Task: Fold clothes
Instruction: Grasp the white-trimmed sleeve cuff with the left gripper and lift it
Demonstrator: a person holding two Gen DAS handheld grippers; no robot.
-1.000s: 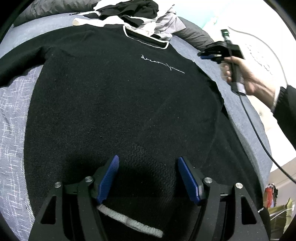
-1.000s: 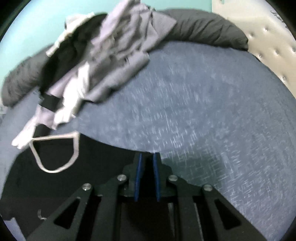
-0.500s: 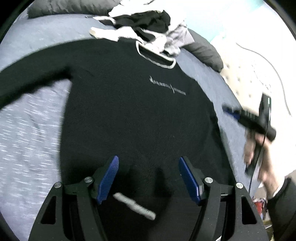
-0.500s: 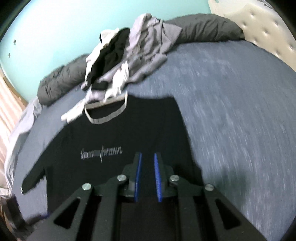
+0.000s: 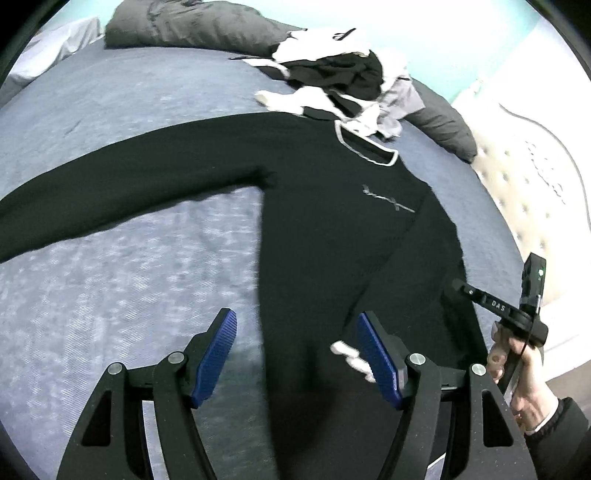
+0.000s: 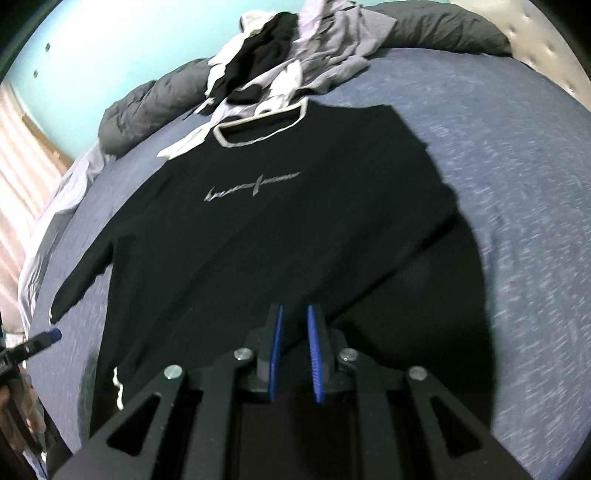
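Note:
A black sweater (image 5: 332,221) with a white-edged collar (image 5: 365,147) lies face up on the blue bedcover (image 5: 110,277). One sleeve (image 5: 129,177) stretches out to the left. The other lies folded across the body, its white cuff (image 5: 351,356) beside my left gripper's right finger. My left gripper (image 5: 295,321) hovers open over the lower left edge of the sweater, holding nothing. A hand holds my right gripper (image 5: 495,306) at the sweater's lower right side. In the right wrist view the right gripper (image 6: 295,310) hangs over the sweater (image 6: 258,240), pads almost together, nothing between them.
A heap of white, black and grey clothes (image 5: 340,70) lies just beyond the collar. Dark grey pillows (image 5: 192,26) line the far side of the bed. A padded cream headboard (image 5: 524,177) stands at the right. The left gripper's blue tip (image 6: 53,334) shows at the left edge.
The left gripper has drawn back, up and leftward, so the outstretched sleeve now shows. The right gripper has travelled from the shoulder area down the sweater's right side, still nearly closed.

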